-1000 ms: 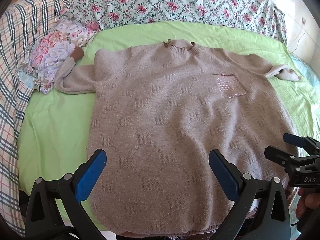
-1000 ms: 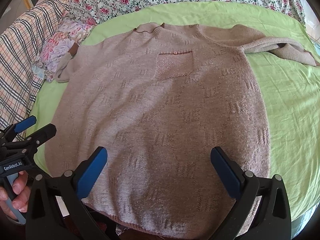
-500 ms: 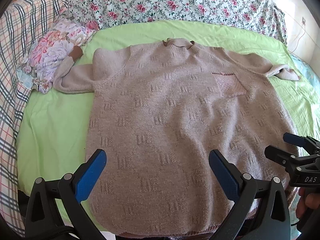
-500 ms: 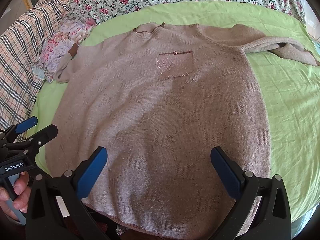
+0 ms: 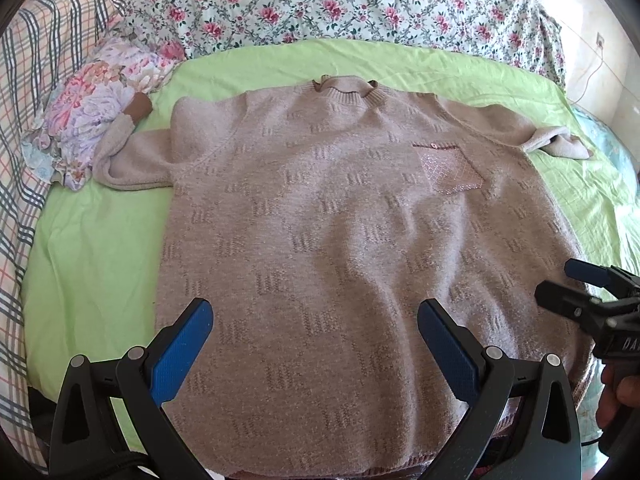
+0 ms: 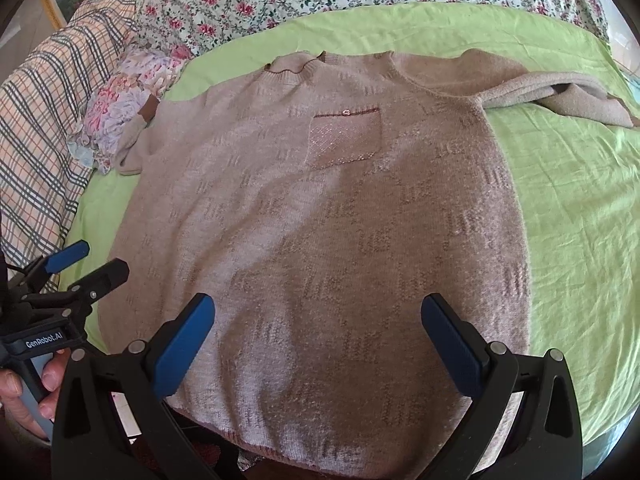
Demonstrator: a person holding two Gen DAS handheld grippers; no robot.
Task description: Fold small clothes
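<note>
A beige knitted sweater (image 5: 340, 216) (image 6: 320, 208) lies spread face up on the green sheet (image 5: 92, 248) (image 6: 568, 200), neck at the far side, hem toward me. It has a sparkly chest pocket (image 5: 448, 168) (image 6: 346, 138). One sleeve (image 5: 132, 160) bends toward the floral bundle on the left; the other sleeve (image 6: 552, 96) is bunched at the right. My left gripper (image 5: 314, 344) hovers open above the hem's left part. My right gripper (image 6: 318, 340) is open above the hem's right part. Neither holds anything. Each gripper shows in the other's view: the right gripper (image 5: 568, 284), the left gripper (image 6: 96, 264).
A floral quilt (image 5: 340, 0) lies piled along the far side. A plaid blanket (image 5: 20, 120) runs down the left edge, with a folded floral cloth (image 5: 96, 108) beside it. The sweater's hem hangs at the bed's near edge. A hand (image 6: 24, 392) grips the left tool's handle.
Both grippers have drifted very slightly over the sweater; the jaws stay open. The sweater has not moved.
</note>
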